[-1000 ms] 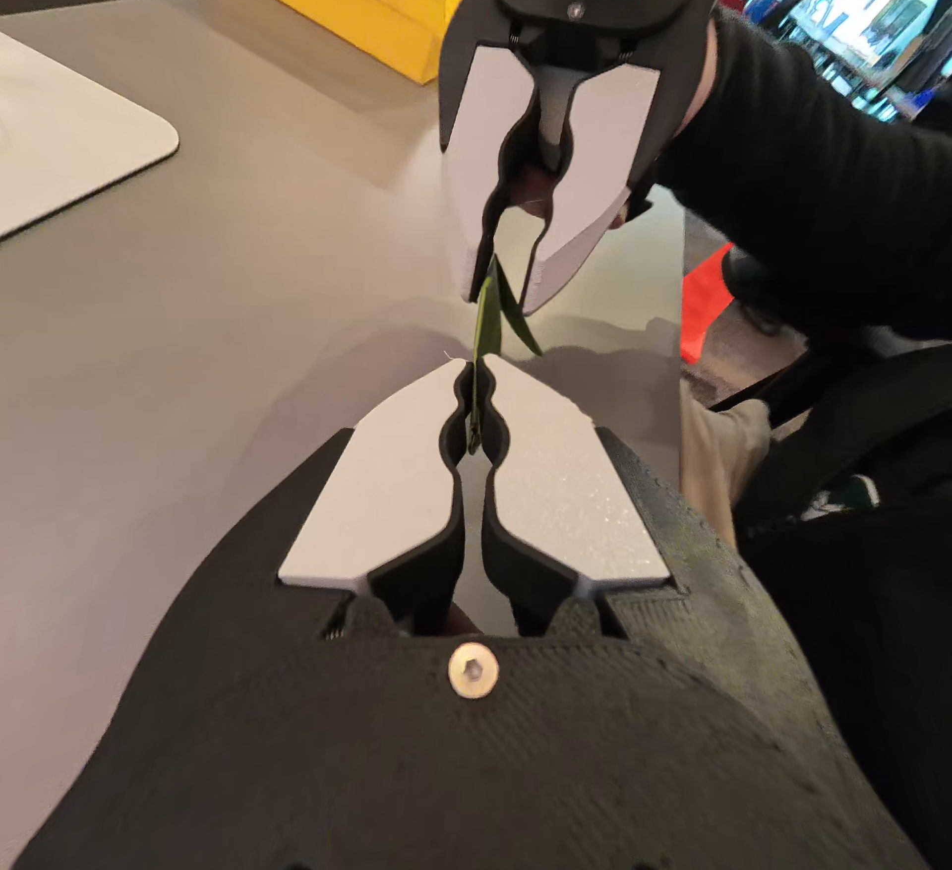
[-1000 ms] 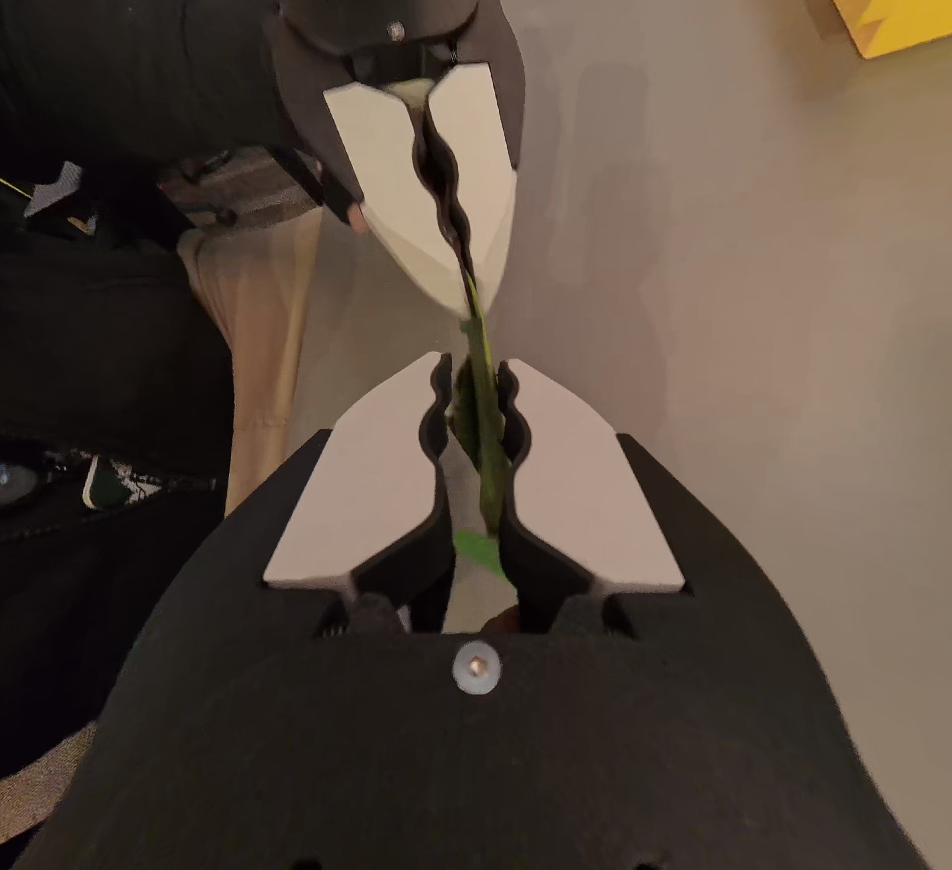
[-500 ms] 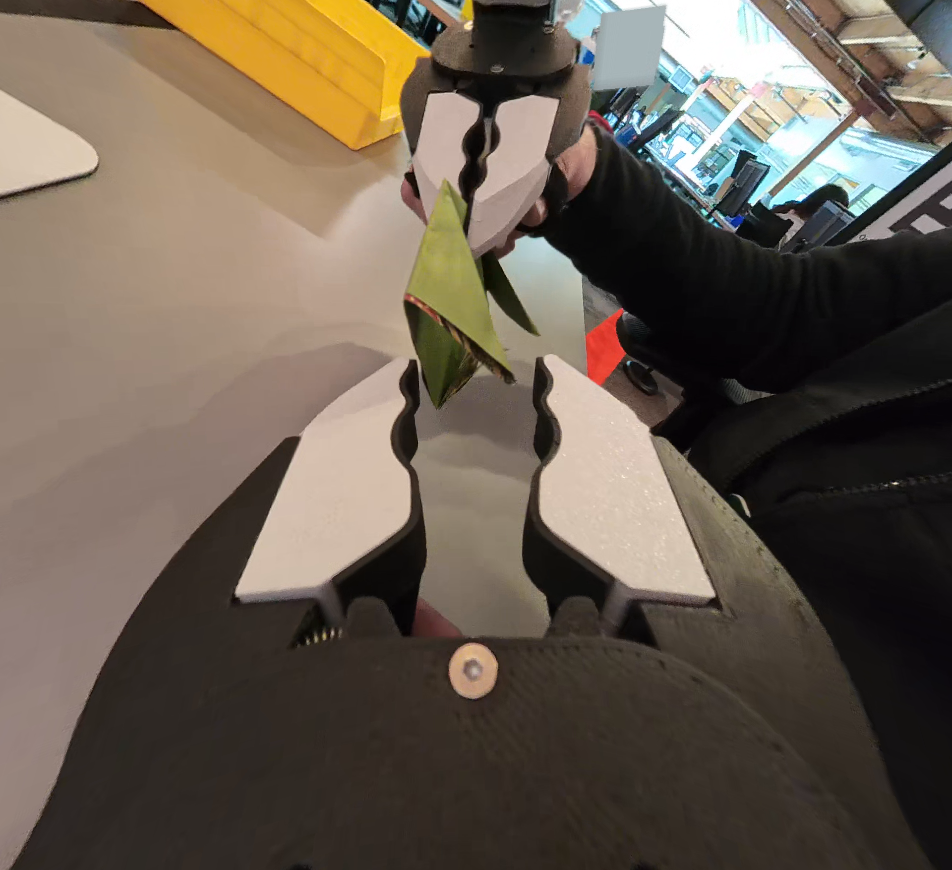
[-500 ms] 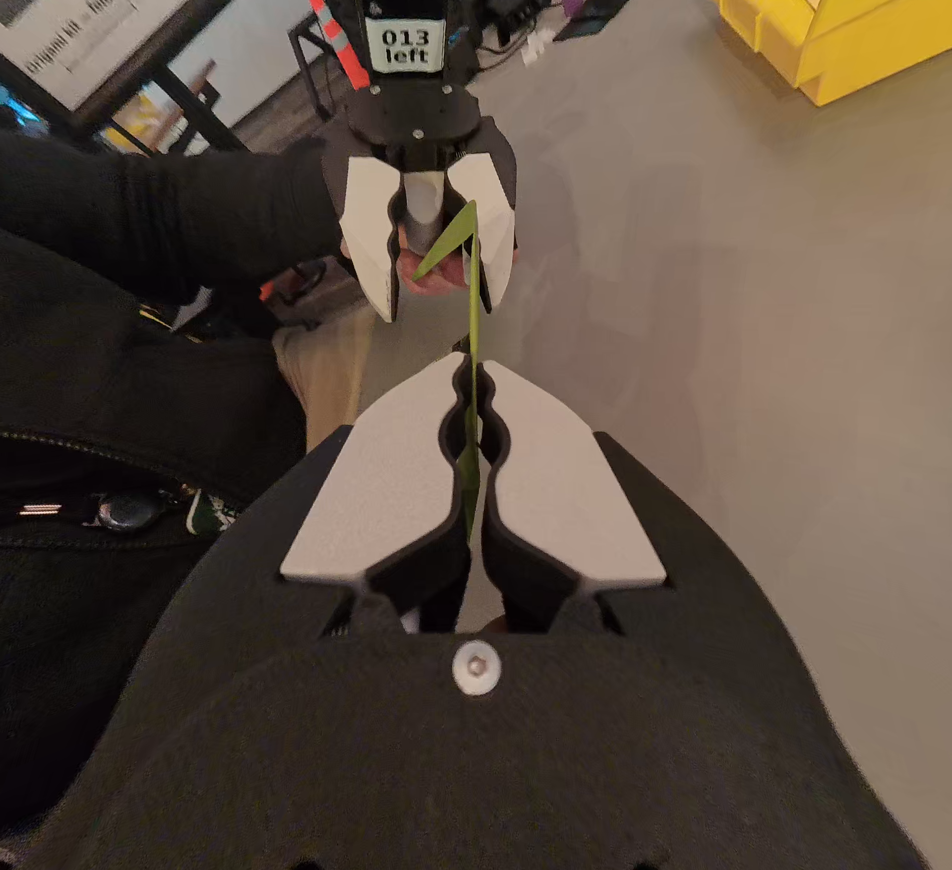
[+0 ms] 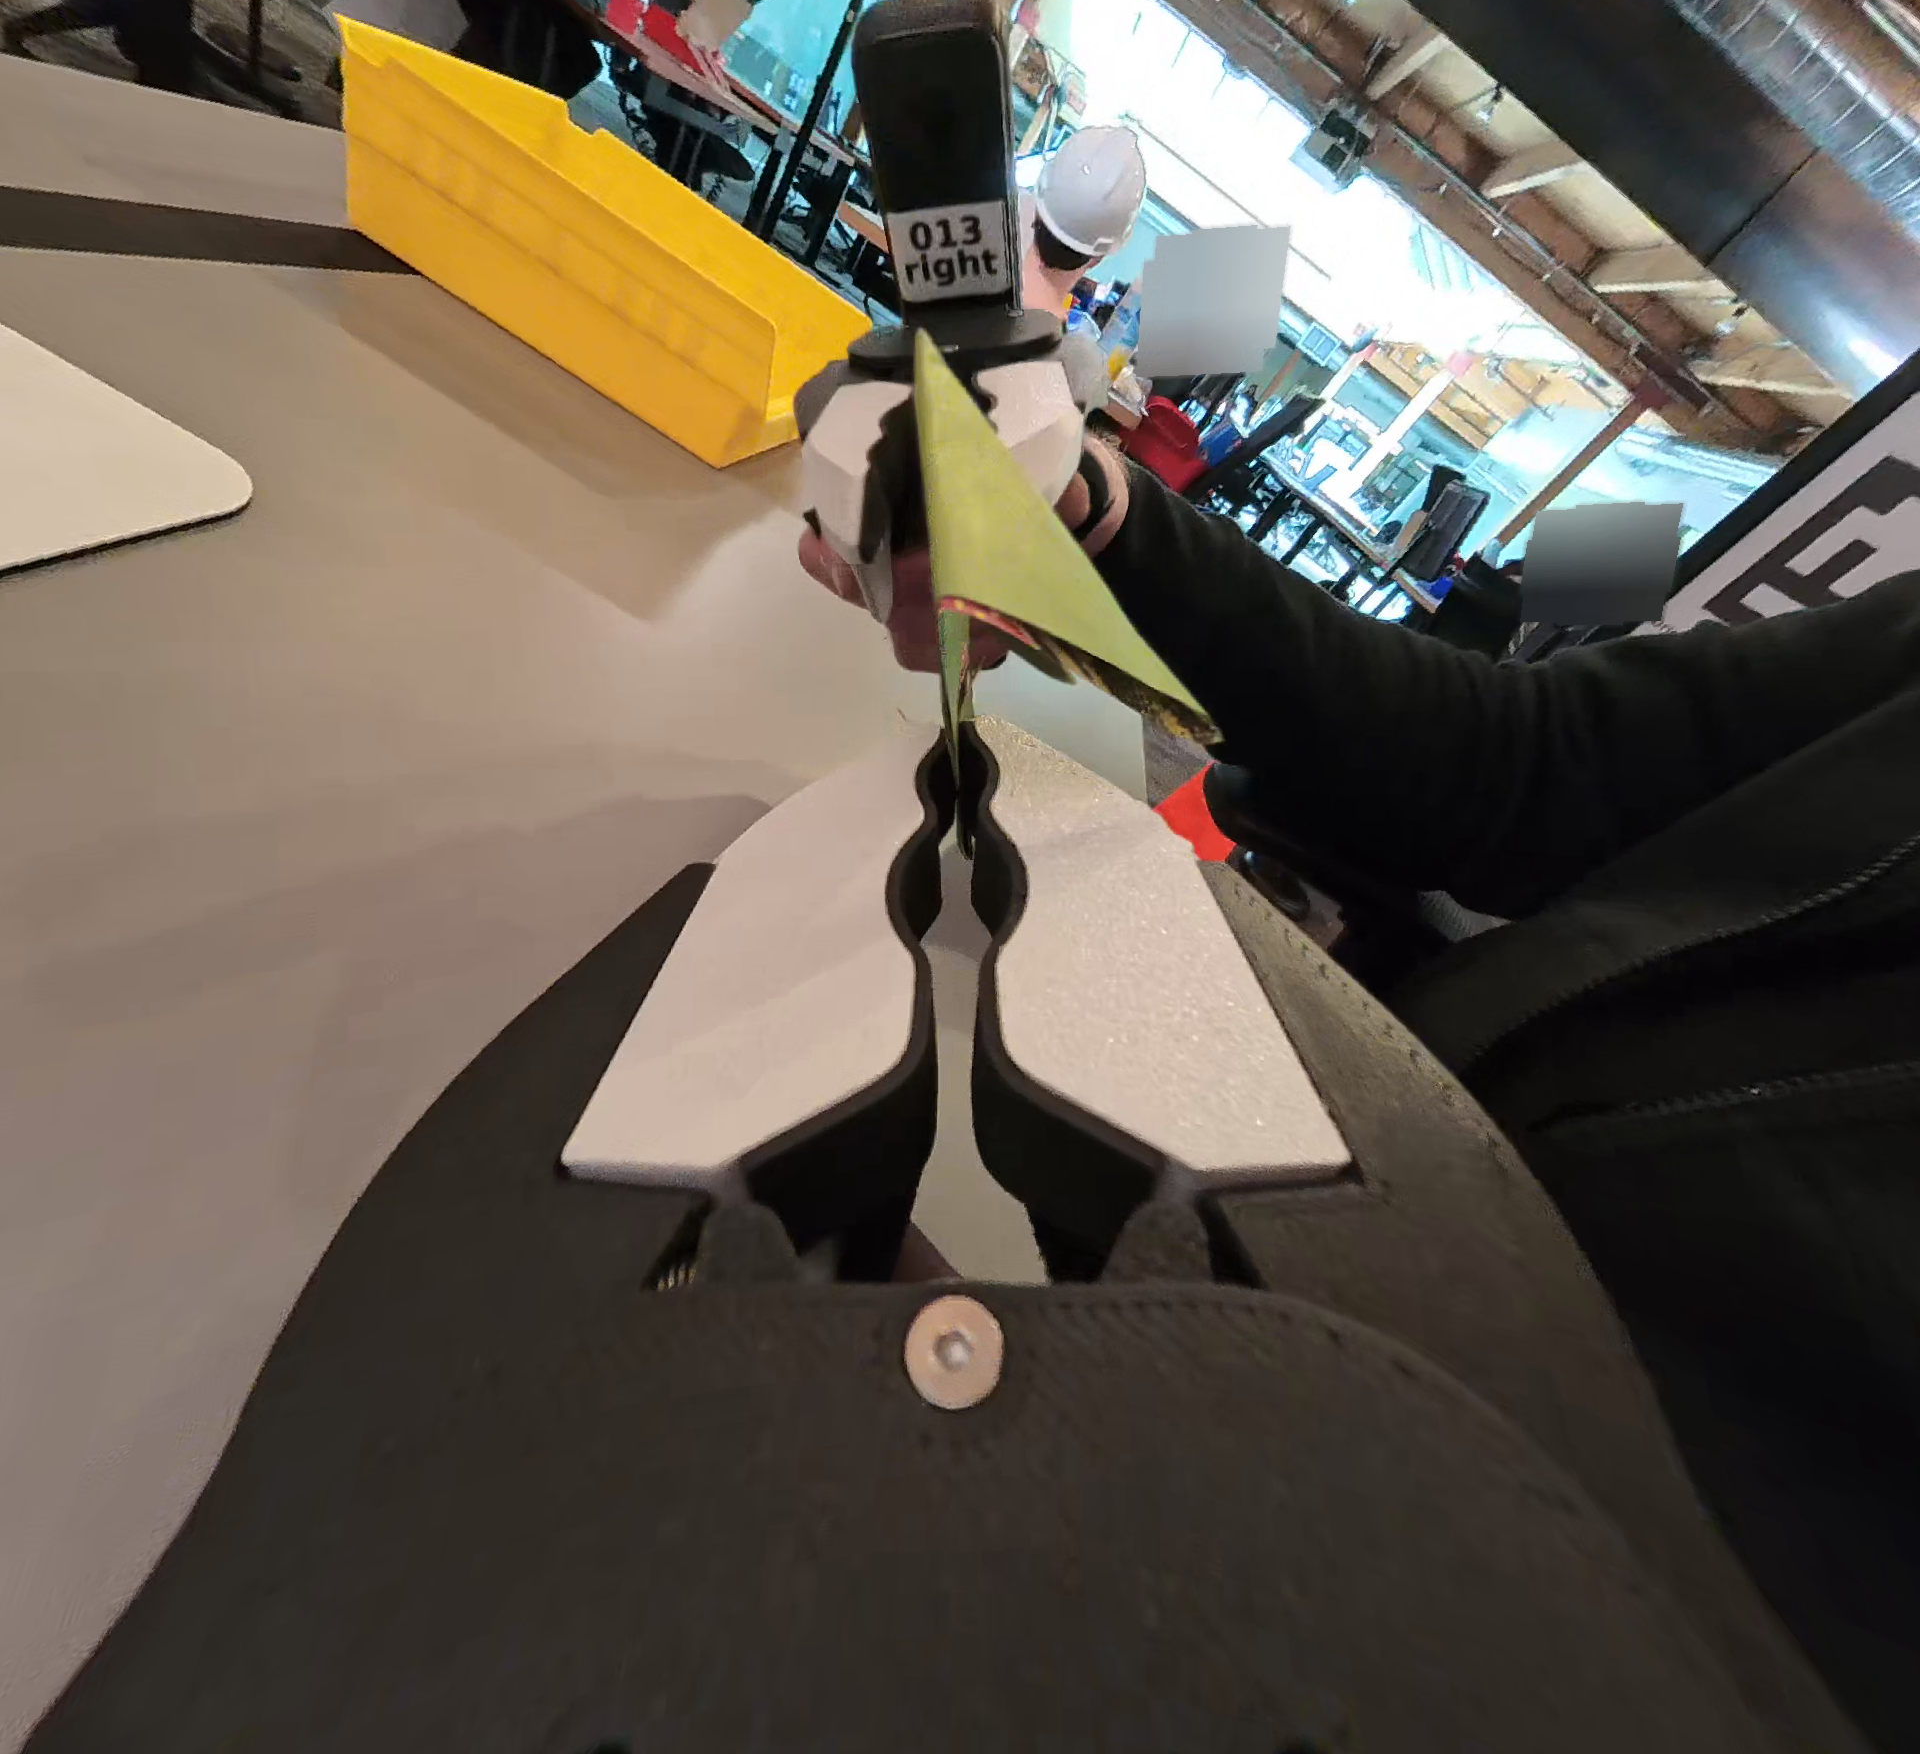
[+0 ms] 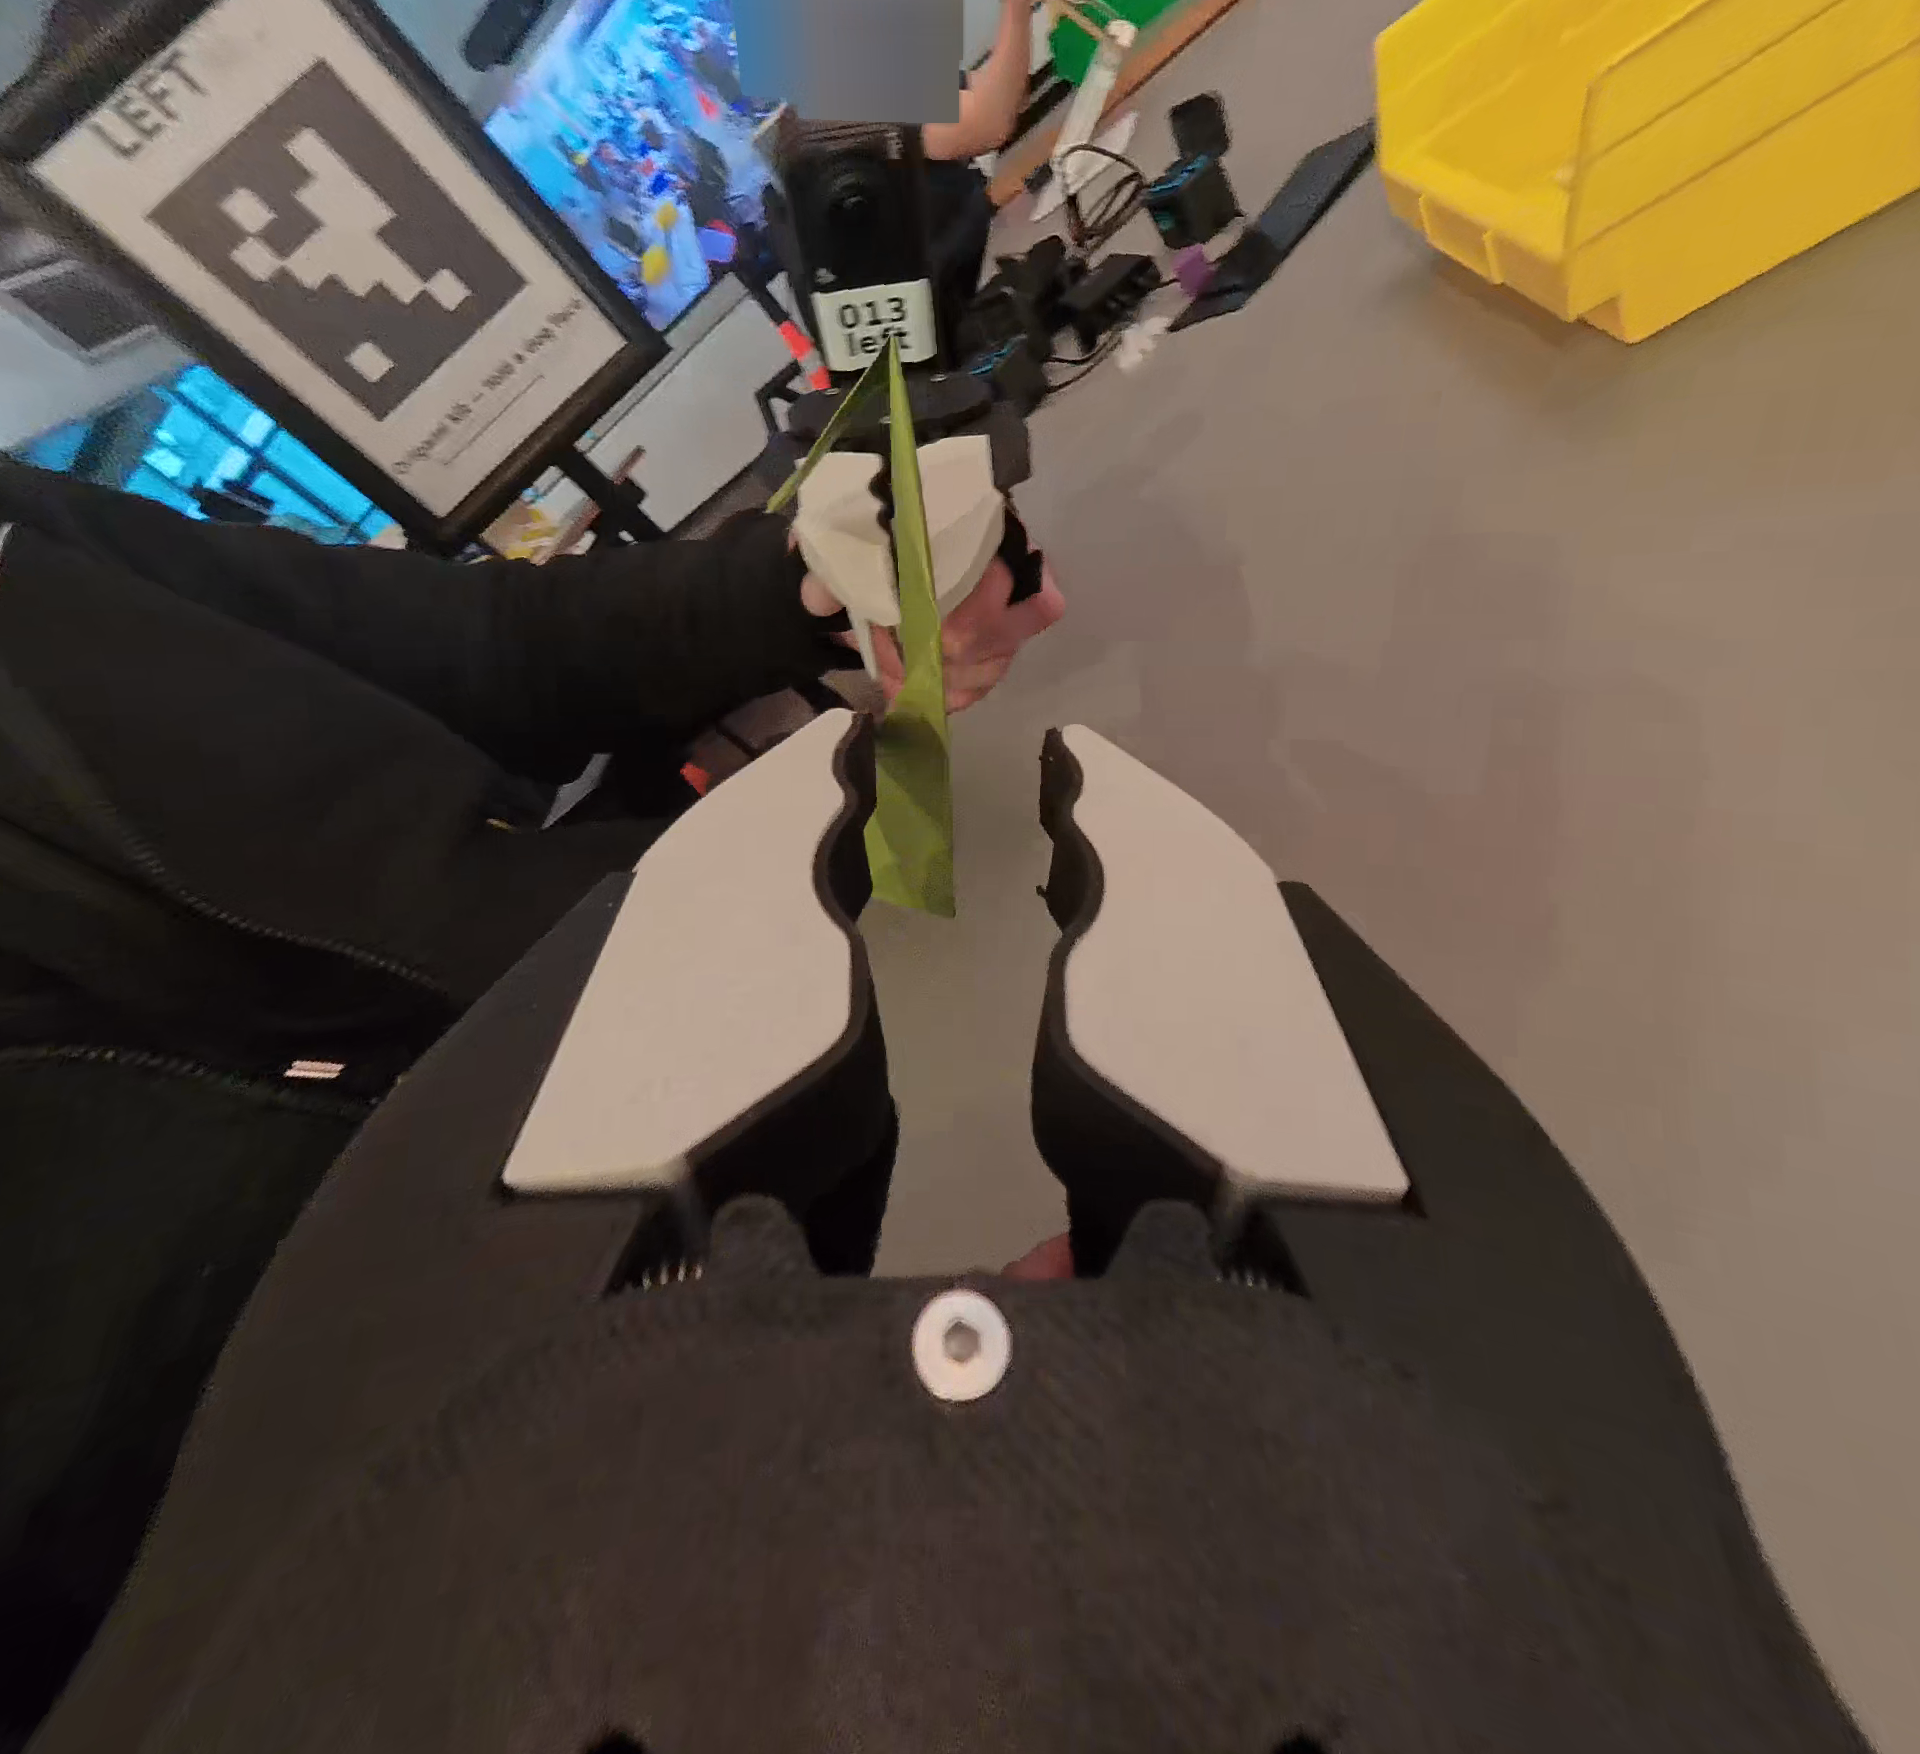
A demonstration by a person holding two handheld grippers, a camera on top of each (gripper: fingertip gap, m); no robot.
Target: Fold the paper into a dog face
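Observation:
The green paper (image 5: pixel 1003 541) is folded into a pointed triangle with a patterned inner side and is held upright above the grey table (image 5: pixel 364 686). My left gripper (image 5: pixel 956 764) is shut on the paper's lower corner. My right gripper (image 6: pixel 951 740) is open, and the paper's free end (image 6: pixel 914 811) hangs between its fingers, close to the left finger (image 6: pixel 727 956). In the left wrist view the right gripper (image 5: pixel 935 483) faces me behind the paper. In the right wrist view the left gripper (image 6: pixel 896 551) shows farther off, pinching the paper.
A yellow bin (image 5: pixel 582 291) stands at the back of the table and also shows in the right wrist view (image 6: pixel 1662 104). A white mat (image 5: pixel 94 468) lies at the left. Cables and small devices (image 6: pixel 1132 270) sit at the table's far end. Black sleeves (image 5: pixel 1455 707) reach in. Spacing between my two grippers at the tips: around 7 centimetres.
Half a second ago my right gripper was shut on the paper and my left was open. Now the left has closed on the paper and the right has opened. Both grippers tilted upward.

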